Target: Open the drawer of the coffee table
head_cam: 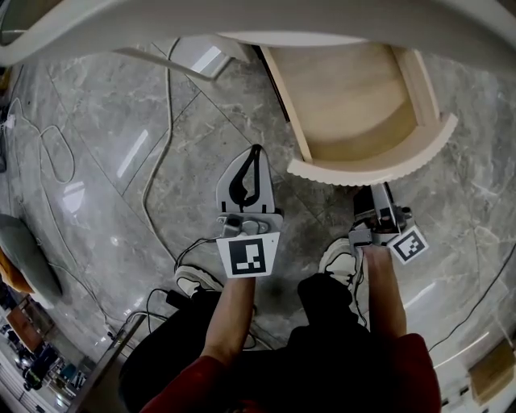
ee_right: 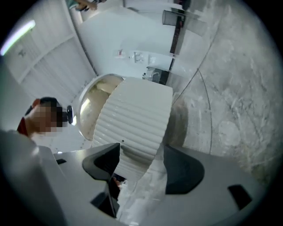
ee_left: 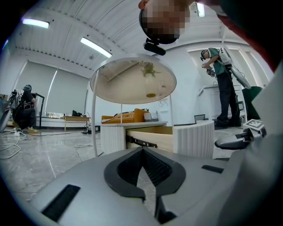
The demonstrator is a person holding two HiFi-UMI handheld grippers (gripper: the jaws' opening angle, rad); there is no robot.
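The coffee table's white top (head_cam: 242, 24) runs across the top of the head view. Its drawer (head_cam: 355, 105) stands pulled out, showing a bare wooden inside behind a curved ribbed white front (head_cam: 379, 165). My right gripper (head_cam: 377, 193) sits just below that front. In the right gripper view it (ee_right: 141, 165) is open, and the ribbed front (ee_right: 137, 119) fills the gap between its dark pads (ee_right: 181, 170). My left gripper (head_cam: 256, 152) hangs over the floor left of the drawer, shut and holding nothing. From the left gripper (ee_left: 142, 150) the open drawer (ee_left: 150, 137) shows from the side.
White cables (head_cam: 157, 161) trail over the grey marble floor (head_cam: 97, 137). The person's shoes (head_cam: 343, 258) stand under the grippers. A cardboard box (head_cam: 492, 371) sits at the lower right. A person (ee_left: 223, 84) stands in the background, and another (ee_left: 24, 108) sits at the far left.
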